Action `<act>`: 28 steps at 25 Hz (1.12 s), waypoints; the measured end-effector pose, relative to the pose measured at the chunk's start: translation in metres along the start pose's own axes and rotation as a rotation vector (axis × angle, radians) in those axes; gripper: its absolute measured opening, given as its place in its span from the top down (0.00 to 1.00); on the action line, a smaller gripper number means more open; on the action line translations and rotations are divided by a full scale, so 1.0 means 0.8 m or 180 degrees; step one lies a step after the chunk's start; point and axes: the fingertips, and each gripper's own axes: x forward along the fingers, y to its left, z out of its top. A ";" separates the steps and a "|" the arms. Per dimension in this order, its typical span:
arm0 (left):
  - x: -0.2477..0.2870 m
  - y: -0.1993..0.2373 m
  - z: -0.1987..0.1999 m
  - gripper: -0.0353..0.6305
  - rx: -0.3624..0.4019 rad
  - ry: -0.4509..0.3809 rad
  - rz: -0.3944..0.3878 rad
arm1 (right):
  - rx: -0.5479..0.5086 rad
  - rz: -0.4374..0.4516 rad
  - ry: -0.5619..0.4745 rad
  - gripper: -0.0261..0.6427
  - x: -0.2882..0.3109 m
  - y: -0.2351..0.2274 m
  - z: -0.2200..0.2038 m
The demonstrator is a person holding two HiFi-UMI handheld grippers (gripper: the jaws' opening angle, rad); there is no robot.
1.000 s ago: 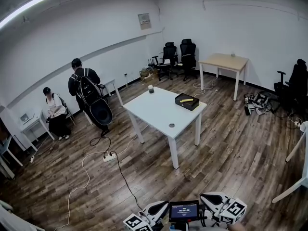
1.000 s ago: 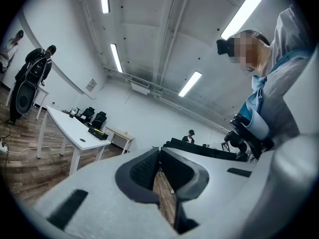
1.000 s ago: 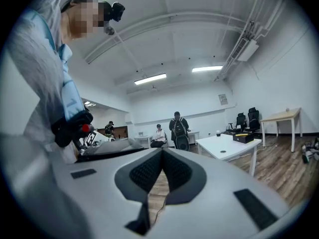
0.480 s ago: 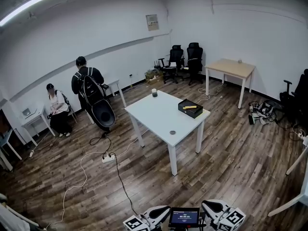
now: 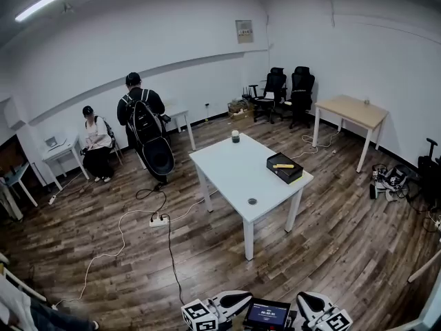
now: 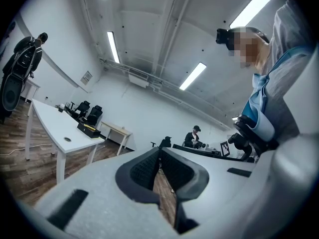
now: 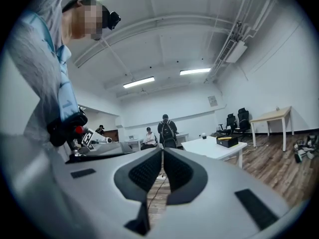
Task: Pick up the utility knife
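While left tool [image 6: 159,151] and right tool [image 7: 162,152] are clenched empty, knife [image 5: 283,165] lies on black box [image 5: 278,174] at bench [image 5: 231,174] right edge, well apart; floor cable [image 5: 169,247] could trip the approach

I see the worktop [image 5: 231,167] in the middle of the room: on it a box [image 5: 286,173] sits at the right corner with the utility knife [image 5: 282,165] lying on top, a cup [image 5: 236,137] stands at the far end, and a small round disc [image 5: 252,201] lies near the near edge. On the floor left of the worktop lies a power strip [image 5: 158,221], with a standing person [image 5: 141,112] behind it and a seated person [image 5: 96,143] farther left. Behind the worktop stand two chairs [image 5: 275,88], and to its right rear a second table [image 5: 351,110].
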 end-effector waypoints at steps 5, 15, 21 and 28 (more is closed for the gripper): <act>0.042 0.015 0.001 0.92 0.0104 0.0048 0.0046 | -0.0121 0.0036 0.0027 0.92 -0.002 -0.047 0.020; 0.116 0.031 -0.011 0.92 0.0081 0.0063 0.0120 | -0.0110 -0.0032 0.0017 0.92 -0.016 -0.137 0.024; 0.145 0.051 -0.008 0.92 0.0084 0.0019 0.0139 | -0.0129 0.0031 0.0078 0.92 -0.013 -0.161 0.026; 0.169 0.077 0.002 0.92 0.0065 0.0008 0.0161 | -0.0002 -0.0059 0.0000 0.92 0.004 -0.198 0.028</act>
